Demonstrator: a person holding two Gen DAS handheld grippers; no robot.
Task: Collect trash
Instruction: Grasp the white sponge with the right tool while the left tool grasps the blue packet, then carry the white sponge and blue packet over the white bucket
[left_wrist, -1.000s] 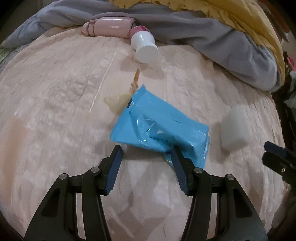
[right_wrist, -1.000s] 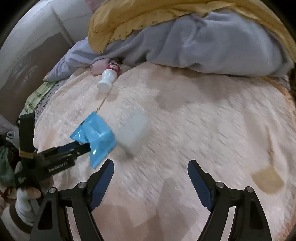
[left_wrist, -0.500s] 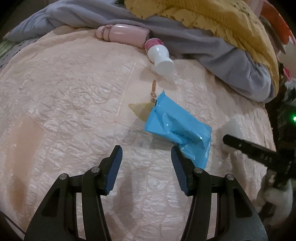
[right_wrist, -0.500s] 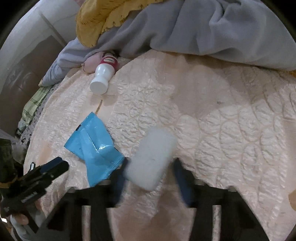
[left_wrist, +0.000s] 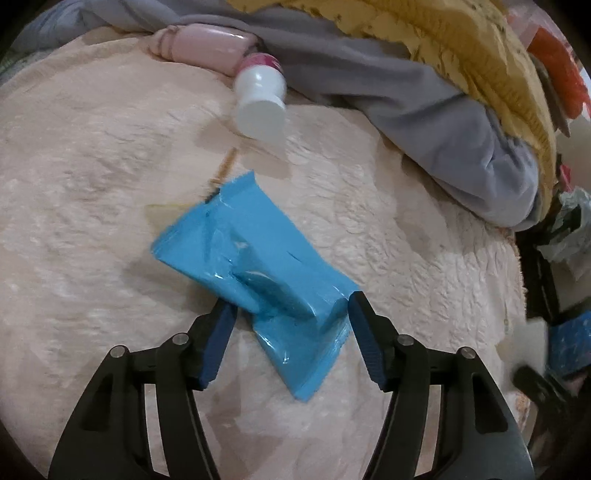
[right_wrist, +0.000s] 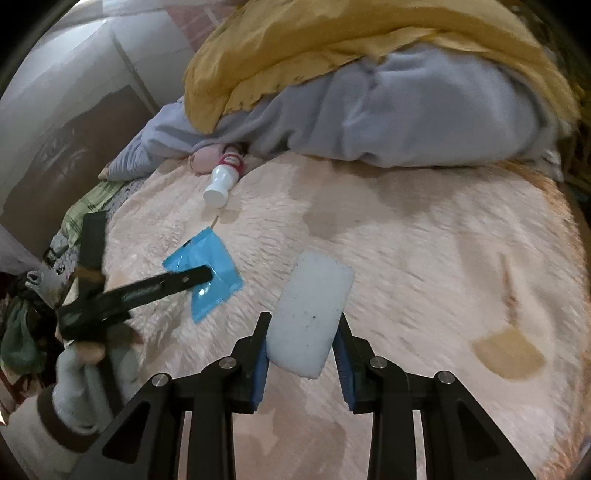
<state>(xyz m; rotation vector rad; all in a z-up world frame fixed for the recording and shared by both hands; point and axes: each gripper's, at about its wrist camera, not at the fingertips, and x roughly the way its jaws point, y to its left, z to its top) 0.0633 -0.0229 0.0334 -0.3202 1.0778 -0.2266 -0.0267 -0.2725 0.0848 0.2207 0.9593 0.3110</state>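
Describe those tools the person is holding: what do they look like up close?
Each hand-held gripper, left and right, is black plastic with open triangular cut-outs, silver pivot pins and two fingers faced with ribbed blue pads. White lettering runs along one finger, too blurred to read. The left hand wears a pale grey glove under a dark-cuffed light sleeve.

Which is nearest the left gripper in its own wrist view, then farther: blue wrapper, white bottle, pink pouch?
From the left gripper:
1. Blue wrapper, between the open jaws.
2. White bottle, beyond it on the bedspread.
3. Pink pouch, farthest, upper left under the grey blanket's edge.
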